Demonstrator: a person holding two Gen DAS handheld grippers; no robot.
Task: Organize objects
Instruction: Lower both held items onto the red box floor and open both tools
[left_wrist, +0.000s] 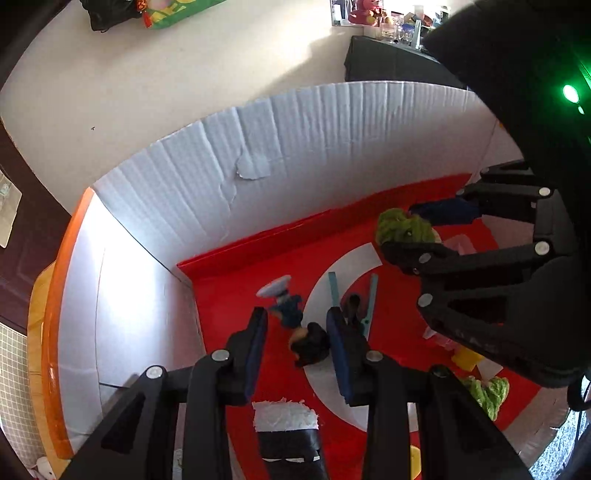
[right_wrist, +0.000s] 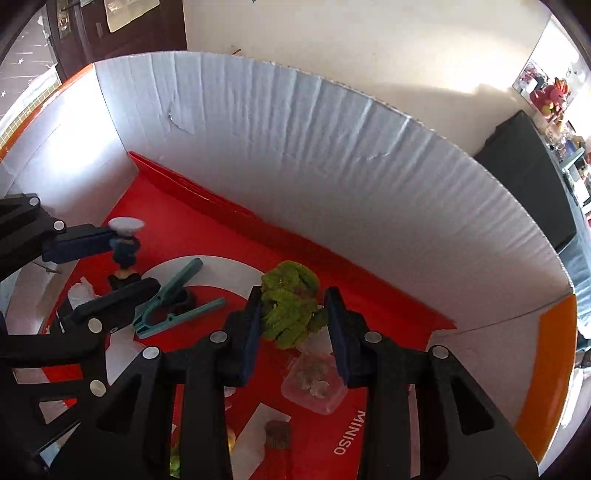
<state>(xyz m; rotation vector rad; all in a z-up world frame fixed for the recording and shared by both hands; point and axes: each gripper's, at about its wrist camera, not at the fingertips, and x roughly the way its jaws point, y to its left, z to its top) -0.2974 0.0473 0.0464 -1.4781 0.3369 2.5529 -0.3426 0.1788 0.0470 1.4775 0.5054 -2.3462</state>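
Observation:
Both grippers reach into a big cardboard box (left_wrist: 184, 184) with a red floor. My left gripper (left_wrist: 297, 332) is open around a small figurine (left_wrist: 295, 321) with a blue body, white base and dark head, lying on the floor; the figurine also shows in the right wrist view (right_wrist: 125, 251). My right gripper (right_wrist: 291, 321) is open around a green fuzzy plant (right_wrist: 290, 306) in a clear plastic pot (right_wrist: 314, 380); the plant also shows in the left wrist view (left_wrist: 404, 227), with the right gripper (left_wrist: 424, 232) on either side of it. A teal clamp (right_wrist: 173, 302) lies between the two, with a black object inside its jaws.
White corrugated box walls (right_wrist: 332, 166) rise at the back and sides. On the floor lie crumpled white paper (left_wrist: 284, 413), another green clump (left_wrist: 487, 391), a yellow piece (left_wrist: 467, 358) and a brown-capped red bottle (right_wrist: 277, 439). A dark cabinet (right_wrist: 528, 177) stands outside.

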